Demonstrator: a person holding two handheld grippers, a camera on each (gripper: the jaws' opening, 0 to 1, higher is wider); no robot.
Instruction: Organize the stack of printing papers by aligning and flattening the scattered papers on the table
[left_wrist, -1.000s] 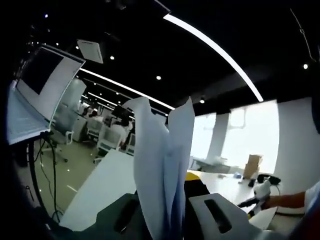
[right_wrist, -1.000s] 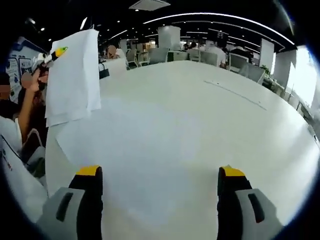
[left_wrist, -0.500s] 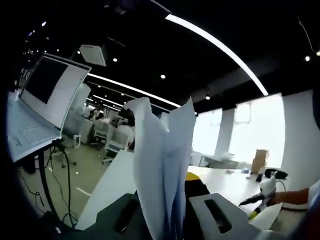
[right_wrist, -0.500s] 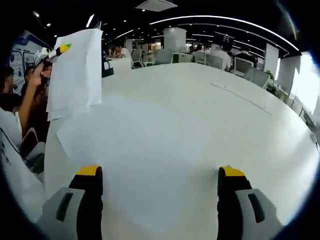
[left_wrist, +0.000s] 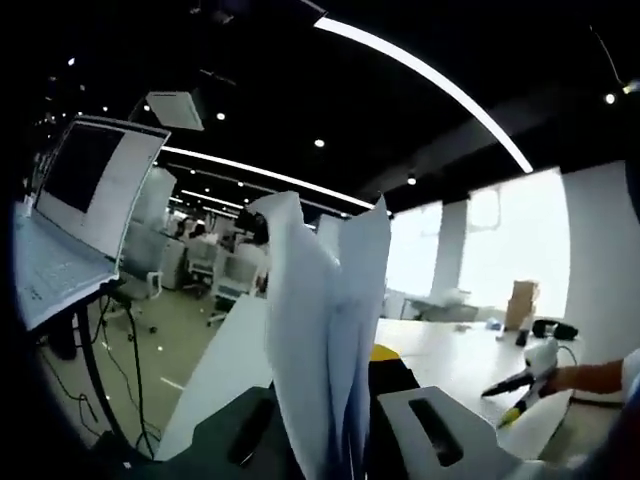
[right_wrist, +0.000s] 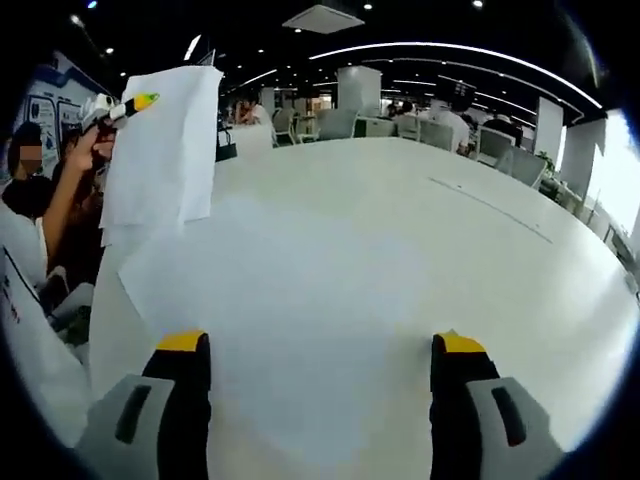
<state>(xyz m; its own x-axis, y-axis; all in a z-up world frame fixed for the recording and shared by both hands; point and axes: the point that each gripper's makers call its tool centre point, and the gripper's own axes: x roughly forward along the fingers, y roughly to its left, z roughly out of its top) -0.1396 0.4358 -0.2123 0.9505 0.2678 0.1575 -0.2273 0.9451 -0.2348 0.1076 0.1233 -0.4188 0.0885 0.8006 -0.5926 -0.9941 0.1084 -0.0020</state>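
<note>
Left gripper view: laptop (left_wrist: 75, 215) beyond clamped papers (left_wrist: 325, 330)

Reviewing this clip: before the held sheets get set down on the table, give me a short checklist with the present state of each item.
1. Left gripper shut on the white paper sheets: ok.
2. Sheets hang clear above the white table: ok.
3. Held sheets' edges aligned: not ok, the lower edges look uneven in the right gripper view.
4. Right gripper open and holding nothing: ok.
5. Large white sheet lying on the table flat: ok.
</note>
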